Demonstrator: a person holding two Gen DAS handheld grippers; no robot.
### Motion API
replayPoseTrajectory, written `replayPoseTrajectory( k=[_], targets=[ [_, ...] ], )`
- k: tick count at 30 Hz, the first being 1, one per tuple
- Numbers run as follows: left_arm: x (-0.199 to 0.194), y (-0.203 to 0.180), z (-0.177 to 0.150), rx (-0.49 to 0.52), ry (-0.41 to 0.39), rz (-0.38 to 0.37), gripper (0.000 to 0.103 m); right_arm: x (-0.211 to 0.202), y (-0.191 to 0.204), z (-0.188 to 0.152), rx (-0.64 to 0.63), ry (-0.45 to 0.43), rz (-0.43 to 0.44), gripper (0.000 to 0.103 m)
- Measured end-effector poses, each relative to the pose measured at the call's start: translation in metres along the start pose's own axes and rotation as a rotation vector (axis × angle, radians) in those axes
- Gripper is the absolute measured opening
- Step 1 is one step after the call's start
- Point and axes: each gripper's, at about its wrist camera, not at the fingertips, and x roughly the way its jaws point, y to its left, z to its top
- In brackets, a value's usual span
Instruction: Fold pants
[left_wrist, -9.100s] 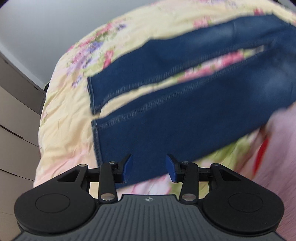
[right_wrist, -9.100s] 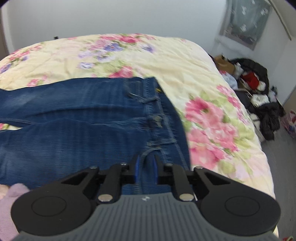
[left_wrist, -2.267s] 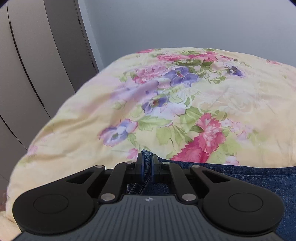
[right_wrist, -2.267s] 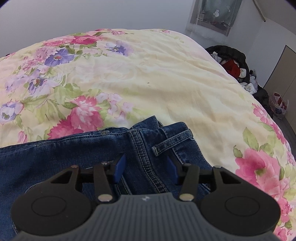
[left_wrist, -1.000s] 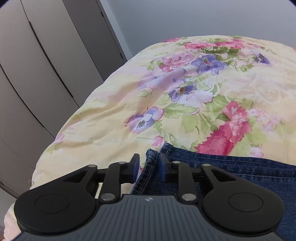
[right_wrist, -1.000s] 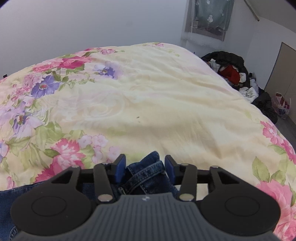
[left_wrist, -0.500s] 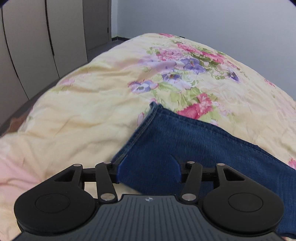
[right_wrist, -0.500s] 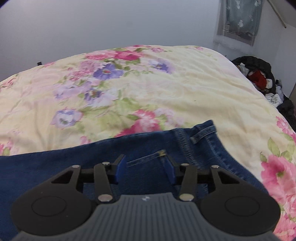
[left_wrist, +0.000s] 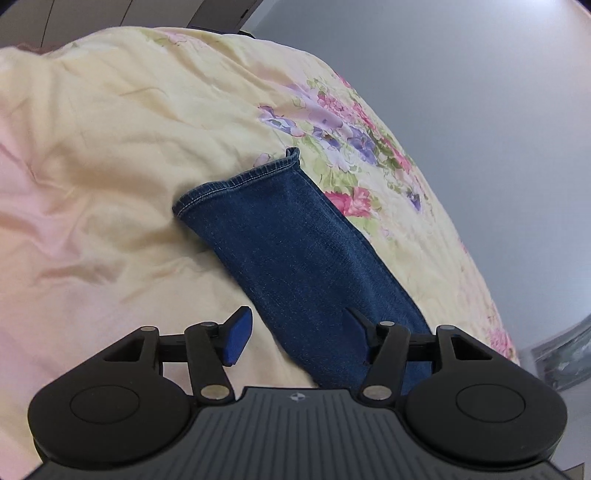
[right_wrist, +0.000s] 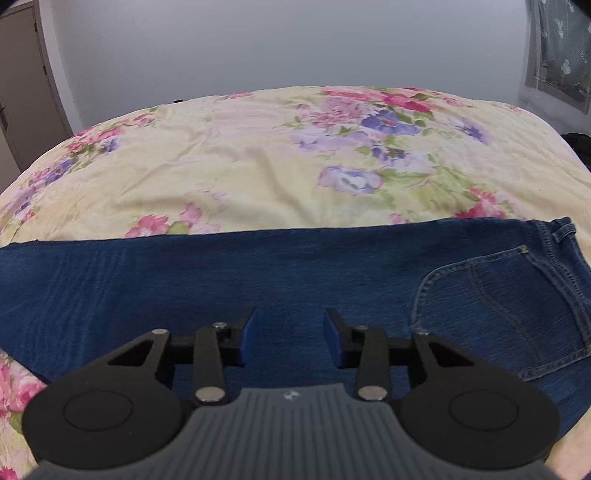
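— Soft quilt (right_wrist: 258, 166) under the jeans (right_wrist: 258, 280), lying flat, legs stacked.
— Denim's heavy, floppy. Left gripper (left_wrist: 299, 338) just opened, right gripper (right_wrist: 290, 341) just narrowing, both empty; we'd pinch the hem (left_wrist: 240, 181).

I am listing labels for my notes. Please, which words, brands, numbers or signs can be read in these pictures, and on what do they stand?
No readable words or numbers.
Small white round emblem, no letters legible: on the grey ribbed body of the left hand-held gripper.
Similar small white mark, too blurred to read: on the right hand-held gripper's body.
Dark blue denim jeans: no label visible.
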Motion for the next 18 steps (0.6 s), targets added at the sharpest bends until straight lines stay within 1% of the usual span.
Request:
replayPoseTrajectory(
  k=[1, 4, 9, 10, 12, 15, 18],
  targets=[
    [0.002, 0.003, -0.001, -0.028, -0.009, -0.013, 0.067, 0.002, 0.008, -0.003, 0.0, 0.004, 0.011, 0.028],
    [0.011, 0.009, -0.001, -0.079, -0.027, -0.04, 0.067, 0.01, 0.03, -0.009, 0.009, 0.025, 0.061, 0.027],
    [0.027, 0.013, 0.004, -0.076, -0.034, -0.046, 0.068, 0.021, 0.056, -0.003, -0.025, 0.019, 0.069, 0.026],
    [0.03, 0.015, 0.005, -0.077, -0.032, -0.048, 0.068, 0.025, 0.06, 0.001, -0.032, 0.022, 0.076, 0.023],
    [0.035, 0.019, 0.008, -0.081, -0.036, -0.053, 0.068, 0.033, 0.066, 0.008, -0.033, 0.029, 0.099, 0.021],
    [0.044, 0.029, 0.012, -0.098, -0.035, -0.064, 0.068, 0.048, 0.075, 0.014, -0.031, 0.052, 0.132, 0.02],
    [0.051, 0.038, 0.018, -0.109, -0.038, -0.072, 0.068, 0.068, 0.085, 0.018, -0.066, 0.08, 0.126, 0.017]
  ],
)
